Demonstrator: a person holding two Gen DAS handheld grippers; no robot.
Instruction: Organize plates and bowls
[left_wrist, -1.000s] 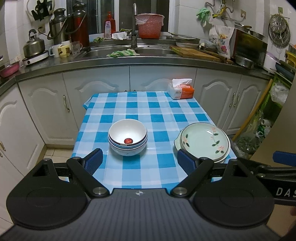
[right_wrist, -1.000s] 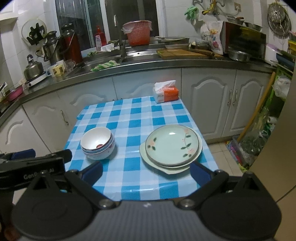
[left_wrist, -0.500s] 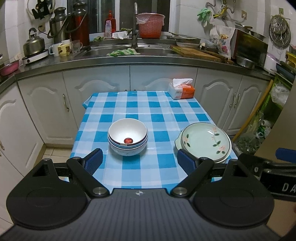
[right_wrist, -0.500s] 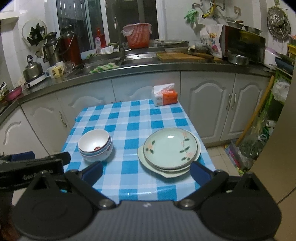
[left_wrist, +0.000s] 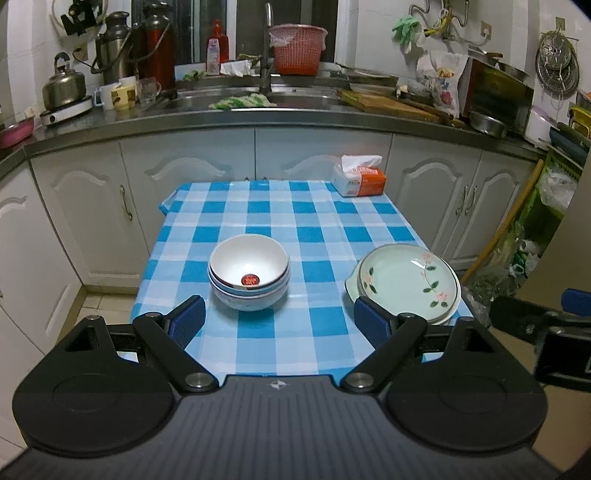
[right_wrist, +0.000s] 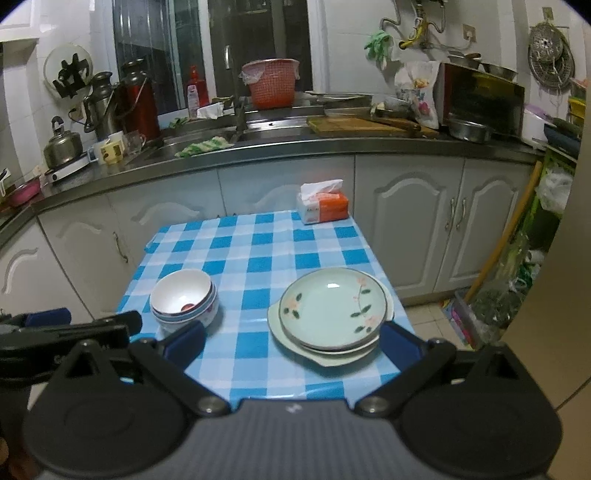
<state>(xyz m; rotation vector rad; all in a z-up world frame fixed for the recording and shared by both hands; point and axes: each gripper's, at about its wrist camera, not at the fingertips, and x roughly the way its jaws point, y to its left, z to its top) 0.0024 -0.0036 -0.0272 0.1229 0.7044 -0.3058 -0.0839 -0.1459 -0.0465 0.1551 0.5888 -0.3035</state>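
A stack of white bowls (left_wrist: 249, 275) sits on the blue checked table (left_wrist: 288, 218), left of middle; it also shows in the right wrist view (right_wrist: 183, 301). A stack of pale green flowered plates (left_wrist: 406, 282) lies near the table's front right edge, and shows in the right wrist view (right_wrist: 330, 312). My left gripper (left_wrist: 279, 321) is open and empty, held off the table's near edge in front of the bowls. My right gripper (right_wrist: 290, 341) is open and empty, in front of the plates.
An orange tissue box (left_wrist: 358, 177) stands at the table's far right corner. White cabinets (left_wrist: 207, 177) and a cluttered counter with a sink (left_wrist: 258, 99) run behind the table. Bags and a wooden handle (left_wrist: 506, 225) crowd the floor at the right.
Both grippers have drawn back a little from the table and the right one has risen slightly. Bowls and plates have not moved.
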